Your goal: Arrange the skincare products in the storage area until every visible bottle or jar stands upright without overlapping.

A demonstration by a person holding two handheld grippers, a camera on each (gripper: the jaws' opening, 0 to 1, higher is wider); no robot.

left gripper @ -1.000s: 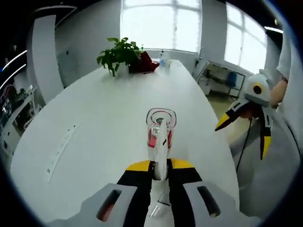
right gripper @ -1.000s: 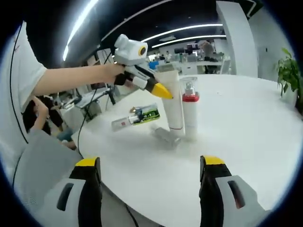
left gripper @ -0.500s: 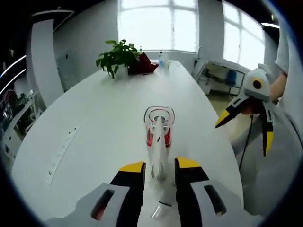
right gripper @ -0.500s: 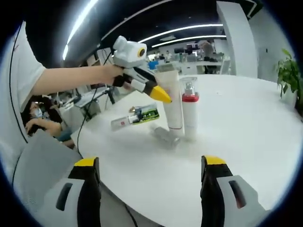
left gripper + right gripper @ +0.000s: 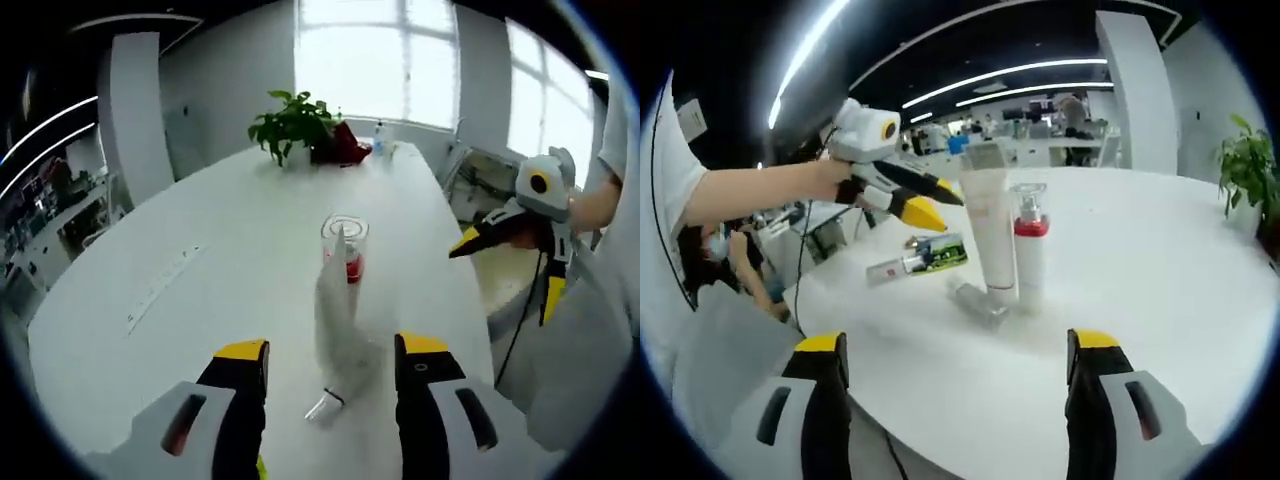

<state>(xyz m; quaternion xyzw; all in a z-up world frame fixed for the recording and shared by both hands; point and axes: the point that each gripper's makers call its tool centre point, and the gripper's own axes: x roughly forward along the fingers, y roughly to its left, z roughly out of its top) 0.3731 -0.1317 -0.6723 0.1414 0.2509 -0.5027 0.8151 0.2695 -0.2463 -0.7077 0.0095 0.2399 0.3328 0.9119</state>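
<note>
On the white worktop [image 5: 1160, 270], the white tube [image 5: 987, 230] stands on its cap, touching the red-collared pump bottle [image 5: 1029, 255]. Both the left gripper [image 5: 330, 352] and right gripper [image 5: 952, 345] gape empty. The green-labelled bottle [image 5: 916, 259] and small clear bottle [image 5: 978, 302] lie flat nearby, apparently unsorted.

Left hand-held gripper [image 5: 328, 360] jaws spread apart, empty, right hand-held gripper [image 5: 950, 345] jaws wide, empty

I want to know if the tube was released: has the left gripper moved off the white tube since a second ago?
Yes. The left gripper has opened and backed away from the standing white tube.
</note>
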